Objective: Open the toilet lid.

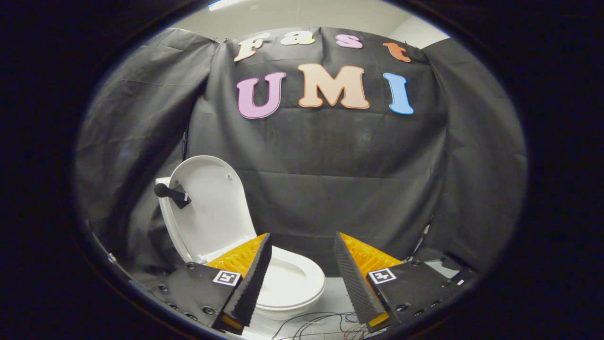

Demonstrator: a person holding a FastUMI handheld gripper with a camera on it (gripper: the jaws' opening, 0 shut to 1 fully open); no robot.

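Your gripper (302, 264) has its two fingers spread wide apart with nothing between them, so it is released and grasping nothing. Ahead of the fingers and off toward the left one stands the small white plastic toilet (292, 283), its bowl and seat partly covered by the left finger (250, 278). The white oval toilet lid (212, 208) is already raised, standing nearly upright and leaning back toward the black cloth wall (330, 179) behind it, with its inner face turned toward you. A small black knob-shaped handle (171, 193) sticks out from the lid's left edge. Your fingers are apart from the lid and touch neither it nor the handle. A few thin loose wires (321, 326) lie on the pale surface (335, 293) between the fingers, just in front of the toilet. The right finger (358, 278) stands clear of the bowl.
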